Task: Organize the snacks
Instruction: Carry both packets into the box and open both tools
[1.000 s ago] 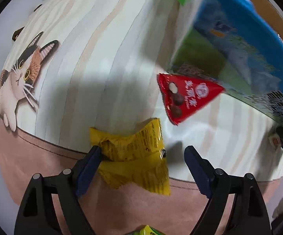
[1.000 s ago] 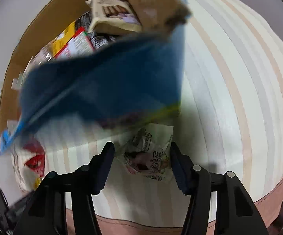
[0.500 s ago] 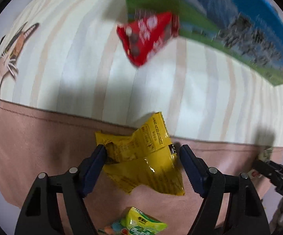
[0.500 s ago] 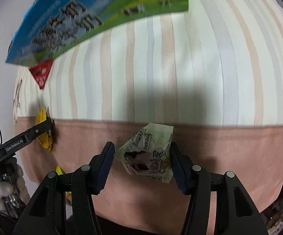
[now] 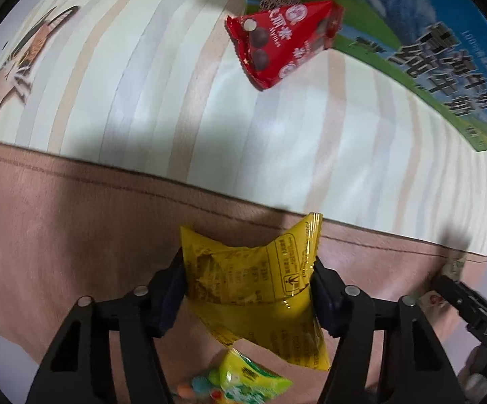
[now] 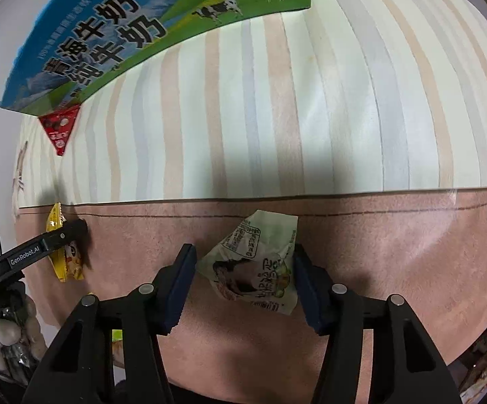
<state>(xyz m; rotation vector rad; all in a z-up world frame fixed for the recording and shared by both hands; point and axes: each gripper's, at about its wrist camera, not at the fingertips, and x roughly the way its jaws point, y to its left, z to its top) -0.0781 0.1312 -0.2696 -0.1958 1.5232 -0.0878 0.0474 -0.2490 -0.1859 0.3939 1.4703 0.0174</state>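
Over pink cloth (image 5: 75, 235): L tool (image 5: 248, 289) closing on yellow pkt (image 5: 253, 286); R tool (image 6: 245, 279) grips pale pkt (image 6: 260, 269), print unreadable.

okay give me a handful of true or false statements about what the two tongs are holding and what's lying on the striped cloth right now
1. The left tongs have a yellow packet between their closing jaws. True.
2. The right tongs are empty. False: they grip a pale green packet.
3. The red triangular packet lies on the striped cloth beside the blue and green milk box. True.
4. The red triangular packet is held by the right tongs. False: it lies on the cloth, ungripped.
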